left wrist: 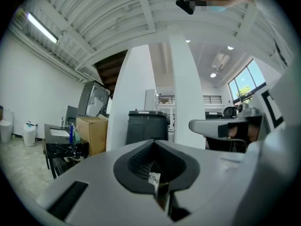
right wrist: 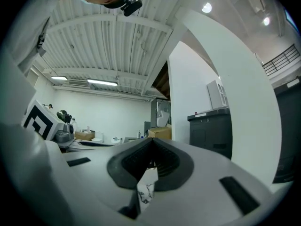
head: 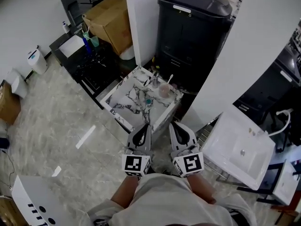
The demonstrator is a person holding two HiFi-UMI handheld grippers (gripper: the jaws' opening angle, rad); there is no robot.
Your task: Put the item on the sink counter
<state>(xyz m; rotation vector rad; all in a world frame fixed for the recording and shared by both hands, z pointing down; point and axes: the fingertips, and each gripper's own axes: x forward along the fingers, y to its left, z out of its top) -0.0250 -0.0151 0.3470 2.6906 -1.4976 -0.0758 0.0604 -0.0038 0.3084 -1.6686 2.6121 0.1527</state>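
Observation:
The marble-patterned sink counter (head: pixel 123 105) stands on the floor just ahead of me, beside a white pillar. On it are a faucet (head: pixel 154 79), a pinkish cup (head: pixel 164 89) and a small teal item (head: pixel 148 100). My left gripper (head: pixel 145 128) and right gripper (head: pixel 175 126) are held side by side close to my body, tips at the counter's near edge and well above it. Both are shut with nothing between the jaws. In the left gripper view the left gripper (left wrist: pixel 153 143) points level across the room, as does the right gripper (right wrist: pixel 151 143) in its own view.
A tall black bin (head: pixel 195 27) stands behind the counter. A cardboard box (head: pixel 109 20) and a black table (head: pixel 89 62) with a blue bottle (head: pixel 86 44) lie to the left. A white basin (head: pixel 240 149) on a rack is at my right. A small white bin (head: pixel 36 60) stands far left.

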